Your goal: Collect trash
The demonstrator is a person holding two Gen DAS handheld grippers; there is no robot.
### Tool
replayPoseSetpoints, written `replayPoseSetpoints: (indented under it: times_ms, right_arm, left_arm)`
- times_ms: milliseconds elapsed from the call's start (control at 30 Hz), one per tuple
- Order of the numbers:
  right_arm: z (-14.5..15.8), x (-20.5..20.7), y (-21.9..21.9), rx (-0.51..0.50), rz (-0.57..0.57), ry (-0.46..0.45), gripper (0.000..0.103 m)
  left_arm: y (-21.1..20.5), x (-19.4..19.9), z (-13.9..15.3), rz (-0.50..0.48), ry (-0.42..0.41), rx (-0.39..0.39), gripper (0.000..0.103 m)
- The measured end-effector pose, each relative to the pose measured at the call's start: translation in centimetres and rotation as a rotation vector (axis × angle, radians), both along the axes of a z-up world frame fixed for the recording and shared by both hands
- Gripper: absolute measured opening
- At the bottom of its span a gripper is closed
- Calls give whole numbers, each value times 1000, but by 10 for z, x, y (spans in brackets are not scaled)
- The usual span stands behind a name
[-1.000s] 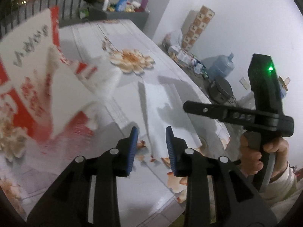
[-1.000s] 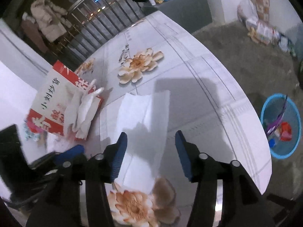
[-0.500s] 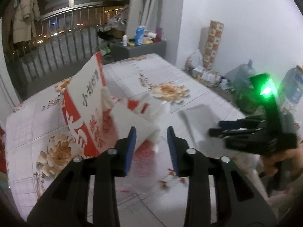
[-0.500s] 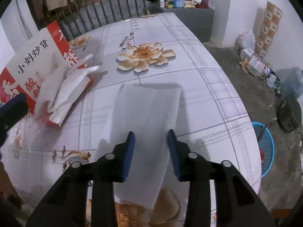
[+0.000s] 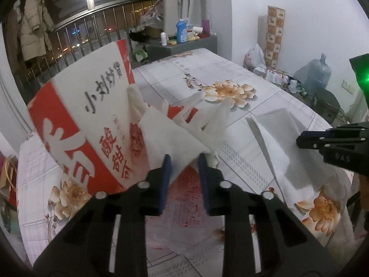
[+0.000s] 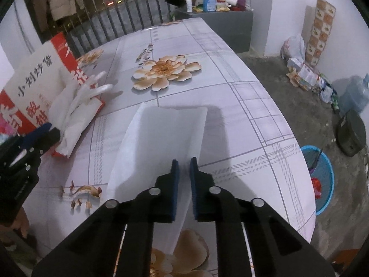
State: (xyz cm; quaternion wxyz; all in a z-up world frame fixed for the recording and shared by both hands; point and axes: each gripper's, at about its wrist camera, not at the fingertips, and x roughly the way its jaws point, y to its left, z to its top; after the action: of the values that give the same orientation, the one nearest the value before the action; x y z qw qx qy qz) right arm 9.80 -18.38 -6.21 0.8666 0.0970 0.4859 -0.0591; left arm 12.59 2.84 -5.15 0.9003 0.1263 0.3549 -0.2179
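Observation:
A flat white paper napkin (image 6: 161,143) lies on the flowered table (image 6: 230,73). My right gripper (image 6: 184,161) is shut on its near right edge and lifts it; it also shows in the left wrist view (image 5: 283,143). A red and white snack bag (image 5: 87,124) with crumpled white tissues (image 5: 175,136) on it lies at the left. My left gripper (image 5: 183,159) is open, its jaws on either side of a tissue corner. The bag (image 6: 32,85) and the tissues (image 6: 76,108) also show in the right wrist view.
A blue waste basket (image 6: 320,180) holding trash stands on the floor right of the table. A grey cabinet (image 6: 219,20) with bottles is beyond the table's far end. A water jug (image 5: 316,71) and floor clutter lie by the right wall. A railing runs behind.
My right gripper has closed from open onto the napkin's edge and raised it. My left gripper has swung left from the napkin to the tissues on the snack bag.

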Motion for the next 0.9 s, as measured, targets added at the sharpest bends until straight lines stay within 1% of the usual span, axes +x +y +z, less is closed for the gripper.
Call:
replayPoseSetpoints:
  times_ms: [33,67,100,133,267,367,467,567,667,900]
  right_arm:
    - [0,0,-1,9,-5,-2,8]
    - [-1,0,-4,21,-12,-4,6]
    - [-1,-1,-6,41,-20,-9,5]
    - [-1,-2,-10,67,-29,-14,5]
    - [-1,-5,-21,148,-54,-35,3]
    - [4,-9,-27,187,-66,-66,2]
    - [12,-13,-32,210,-76,-103,2]
    - [20,-17,-36,241,-83,-138,2]
    - [30,-20,-36,244,-81,-171,2]
    - [60,-35,-44,240,-98,-264,2]
  left_arm:
    - [-1,1,0,-1,4,-2,10]
    - [0,2,0,-1,8,-4,8]
    - [0,2,1,0,9,-6,3]
    - [1,2,2,-1,7,-7,1]
    - [4,-2,9,-16,4,-32,1]
    - [10,-9,23,-29,-10,-72,0]
    - [15,-15,38,-41,-36,-105,0]
    - [19,-24,55,-52,-82,-132,0]
    - [23,-28,70,-60,-91,-178,0]
    - [20,-35,99,-106,-131,-247,0]
